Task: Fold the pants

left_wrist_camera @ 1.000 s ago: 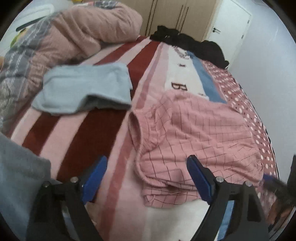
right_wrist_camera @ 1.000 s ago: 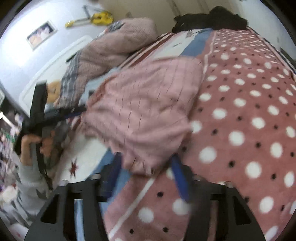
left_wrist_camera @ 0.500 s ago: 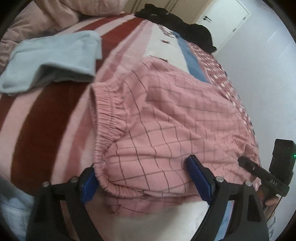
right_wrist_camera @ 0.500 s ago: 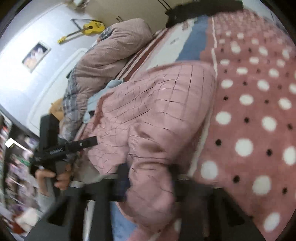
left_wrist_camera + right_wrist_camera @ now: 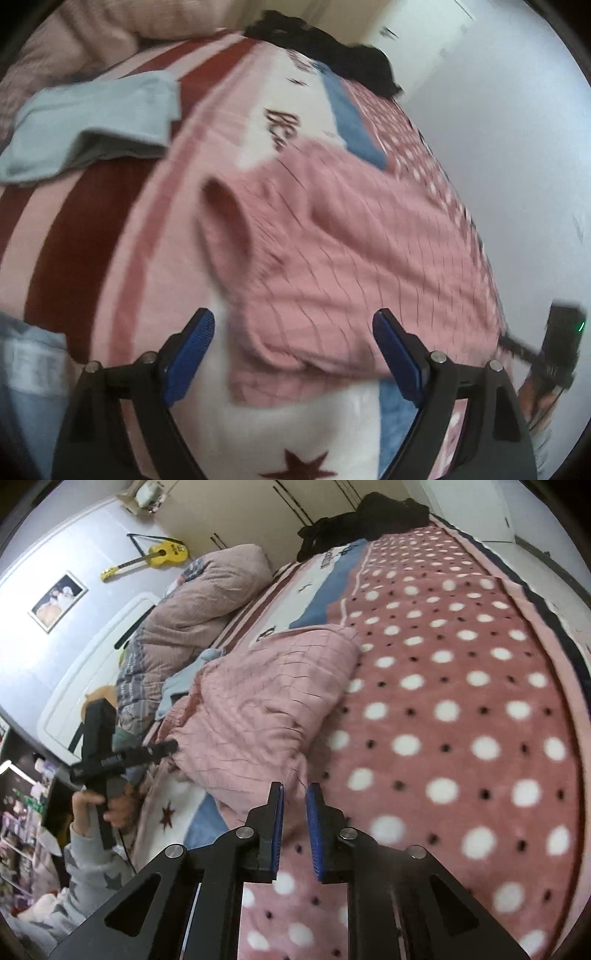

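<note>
The pink checked pants [image 5: 332, 266] lie folded in a bundle on the patterned bed blanket, with the elastic waistband at the left. They also show in the right wrist view [image 5: 266, 709]. My left gripper [image 5: 293, 332] is open and empty, just short of the bundle's near edge. My right gripper [image 5: 294, 797] has its jaws nearly closed with a narrow gap and nothing between them, just off the pants' near right corner. The left gripper also shows in the right wrist view [image 5: 162, 749], beside the pants.
A folded light blue garment [image 5: 96, 122] lies at the left of the bed. A pink quilt [image 5: 199, 620] is piled near the headboard. Black clothes [image 5: 365, 517] lie at the far end. The polka-dot blanket [image 5: 461, 720] spreads to the right.
My right gripper has let go of the pants, pulled back and closed up. My left gripper has backed off from the waistband. The bundle rests on the bed.
</note>
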`<state>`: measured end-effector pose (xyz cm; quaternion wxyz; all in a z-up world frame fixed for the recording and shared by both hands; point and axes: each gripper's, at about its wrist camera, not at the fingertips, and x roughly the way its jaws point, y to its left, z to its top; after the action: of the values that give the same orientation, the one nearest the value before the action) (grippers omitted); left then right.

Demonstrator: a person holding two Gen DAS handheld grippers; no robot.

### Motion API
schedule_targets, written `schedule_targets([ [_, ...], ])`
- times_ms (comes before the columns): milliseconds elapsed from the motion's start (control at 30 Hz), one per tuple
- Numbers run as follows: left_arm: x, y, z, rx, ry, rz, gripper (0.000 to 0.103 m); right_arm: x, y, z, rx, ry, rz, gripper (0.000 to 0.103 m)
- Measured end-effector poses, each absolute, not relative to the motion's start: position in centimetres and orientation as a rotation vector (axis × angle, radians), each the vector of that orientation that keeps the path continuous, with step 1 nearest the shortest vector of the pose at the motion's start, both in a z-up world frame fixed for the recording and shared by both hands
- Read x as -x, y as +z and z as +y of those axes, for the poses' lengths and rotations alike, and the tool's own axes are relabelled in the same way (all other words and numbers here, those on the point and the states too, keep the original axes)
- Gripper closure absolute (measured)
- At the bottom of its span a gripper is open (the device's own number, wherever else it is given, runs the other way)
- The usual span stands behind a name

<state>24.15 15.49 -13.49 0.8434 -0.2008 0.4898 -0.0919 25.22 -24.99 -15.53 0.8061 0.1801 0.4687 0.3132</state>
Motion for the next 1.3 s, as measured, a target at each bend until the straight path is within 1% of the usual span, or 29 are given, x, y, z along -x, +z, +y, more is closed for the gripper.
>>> schedule_targets([
  [33,-24.7,-13.7,16.0,0.466,-0.212,1.035,0.018,-25.5,-15.7,-25.4,-0.412,0.673,1.006,0.063],
  [67,-25.1,-13.8,16.1,0.478,-0.219,1.040,0.018,-25.8,-15.8,-25.7,-0.454,0.684,0.994,0.050],
  [100,-25.7,-14.1,16.1,0.476,-0.219,1.051,0.018,-26.0,-16.0,-25.8,-0.469,0.698,0.982,0.048],
  [167,-26.6,-14.8,15.8,0.439,-0.197,1.076,0.018,-27.1,-16.4,-24.9,-0.467,0.718,0.986,0.048],
  [267,-27.8,-16.4,15.4,0.523,-0.263,1.114,0.018,-28.9,-17.7,-22.9,-0.482,0.751,1.029,0.048],
  [367,-27.9,-16.7,14.3,0.527,-0.308,1.106,0.019,-30.4,-19.3,-20.7,-0.504,0.796,1.070,0.048],
  [400,-27.8,-16.8,13.7,0.524,-0.328,1.110,0.026,-30.7,-19.6,-19.8,-0.502,0.810,1.071,0.050],
  [433,-27.7,-16.7,13.1,0.515,-0.343,1.116,0.039,-30.9,-19.7,-19.1,-0.496,0.817,1.067,0.056],
  [467,-27.5,-16.7,12.8,0.505,-0.342,1.120,0.048,-30.9,-19.7,-18.4,-0.485,0.824,1.063,0.075],
  [500,-27.1,-16.4,12.4,0.487,-0.338,1.119,0.062,-30.7,-19.7,-17.8,-0.473,0.828,1.065,0.084],
  [533,-26.7,-16.2,12.2,0.480,-0.344,1.109,0.070,-30.4,-19.5,-17.4,-0.458,0.824,1.055,0.086],
  [567,-26.3,-15.9,12.0,0.477,-0.356,1.098,0.073,-30.0,-19.2,-17.2,-0.438,0.817,1.037,0.091],
  [600,-25.8,-15.5,11.8,0.477,-0.375,1.090,0.077,-29.4,-18.7,-17.3,-0.418,0.811,1.012,0.092],
  [667,-24.3,-14.9,11.2,0.455,-0.417,1.086,0.078,-28.3,-18.1,-17.9,-0.434,0.814,0.998,0.093],
  [767,-21.6,-14.2,10.0,0.401,-0.469,1.096,0.077,-26.1,-17.4,-19.3,-0.445,0.814,1.008,0.093],
  [867,-19.1,-14.1,9.2,0.336,-0.458,1.115,0.065,-22.9,-16.6,-20.8,-0.416,0.826,1.032,0.093],
  [933,-18.0,-14.1,9.6,0.291,-0.405,1.124,0.054,-21.4,-16.6,-21.4,-0.396,0.822,1.051,0.093],
  [967,-17.6,-14.0,10.1,0.282,-0.380,1.121,0.052,-20.7,-16.8,-21.5,-0.383,0.812,1.068,0.093],
  [1033,-16.7,-13.7,11.5,0.279,-0.345,1.109,0.044,-19.4,-17.4,-21.7,-0.340,0.776,1.088,0.088],
  [1100,-16.0,-12.5,12.4,0.266,-0.316,1.084,0.043,-18.4,-17.5,-22.3,-0.306,0.739,1.084,0.076],
  [1167,-15.6,-11.1,13.0,0.253,-0.304,1.053,0.041,-18.0,-17.3,-23.2,-0.312,0.716,1.078,0.074],
  [1233,-15.9,-9.5,13.6,0.259,-0.297,0.998,0.023,-17.7,-16.4,-24.1,-0.304,0.693,1.055,0.073],
  [1267,-16.1,-9.1,13.8,0.266,-0.295,0.981,0.021,-17.6,-15.7,-24.3,-0.285,0.677,1.038,0.068],
  [1300,-16.8,-8.8,13.8,0.274,-0.306,0.977,0.021,-17.7,-15.4,-24.5,-0.270,0.669,1.024,0.060],
])
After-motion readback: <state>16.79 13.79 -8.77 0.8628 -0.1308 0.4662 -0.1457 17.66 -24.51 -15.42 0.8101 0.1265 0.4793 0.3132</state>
